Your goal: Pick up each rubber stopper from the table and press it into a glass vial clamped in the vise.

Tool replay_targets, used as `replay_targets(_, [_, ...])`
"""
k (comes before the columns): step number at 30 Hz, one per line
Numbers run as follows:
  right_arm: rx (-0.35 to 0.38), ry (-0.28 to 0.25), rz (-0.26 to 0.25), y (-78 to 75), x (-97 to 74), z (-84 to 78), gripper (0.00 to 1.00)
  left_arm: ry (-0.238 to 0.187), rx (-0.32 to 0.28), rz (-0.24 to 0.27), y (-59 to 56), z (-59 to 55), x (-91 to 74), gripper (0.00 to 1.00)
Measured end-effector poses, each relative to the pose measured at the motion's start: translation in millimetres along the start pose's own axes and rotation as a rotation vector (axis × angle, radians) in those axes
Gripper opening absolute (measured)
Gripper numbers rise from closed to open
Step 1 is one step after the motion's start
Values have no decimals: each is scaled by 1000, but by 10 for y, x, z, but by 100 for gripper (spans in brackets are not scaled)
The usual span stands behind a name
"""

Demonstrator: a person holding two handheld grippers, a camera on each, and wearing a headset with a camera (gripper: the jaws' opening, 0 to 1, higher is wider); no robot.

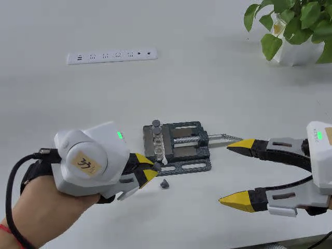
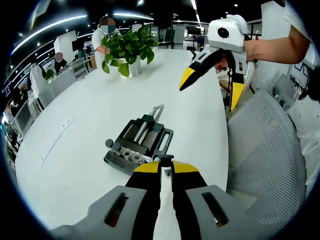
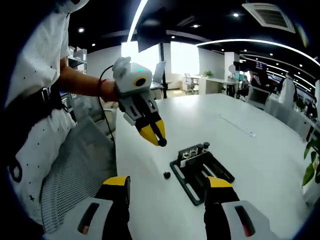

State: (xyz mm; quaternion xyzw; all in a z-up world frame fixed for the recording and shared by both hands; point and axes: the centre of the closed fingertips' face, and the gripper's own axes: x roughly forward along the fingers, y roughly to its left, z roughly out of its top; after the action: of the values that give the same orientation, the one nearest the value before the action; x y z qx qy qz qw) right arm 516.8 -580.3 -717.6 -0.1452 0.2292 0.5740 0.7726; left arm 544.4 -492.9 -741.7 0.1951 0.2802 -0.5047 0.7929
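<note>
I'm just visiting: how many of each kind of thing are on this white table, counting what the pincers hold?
rubber stoppers: 3 (one loose, one in the left gripper, one plugging a vial)
glass vials: 4
vise: 1
power strip: 1
potted plant: 1
Total: 10

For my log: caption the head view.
Left tool grips a rubber stopper near the vise; another stopper lies on the table; right tool open.

In the lower left of the head view, a tan sticker on the white housing of the left hand-held gripper carries a handwritten mark that looks like "37". At the right edge, the lettering on the right hand-held gripper is too small to read.
</note>
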Motion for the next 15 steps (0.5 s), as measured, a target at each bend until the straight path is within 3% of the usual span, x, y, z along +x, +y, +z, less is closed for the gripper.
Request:
replay_targets(7, [-47,-18,28,33,3,289,51,-18,91,-33,-157,277,-72,4])
replay_targets(15, [-104,-9,91,161,57,480,42,-15,157,-73,-353,437,-107,3])
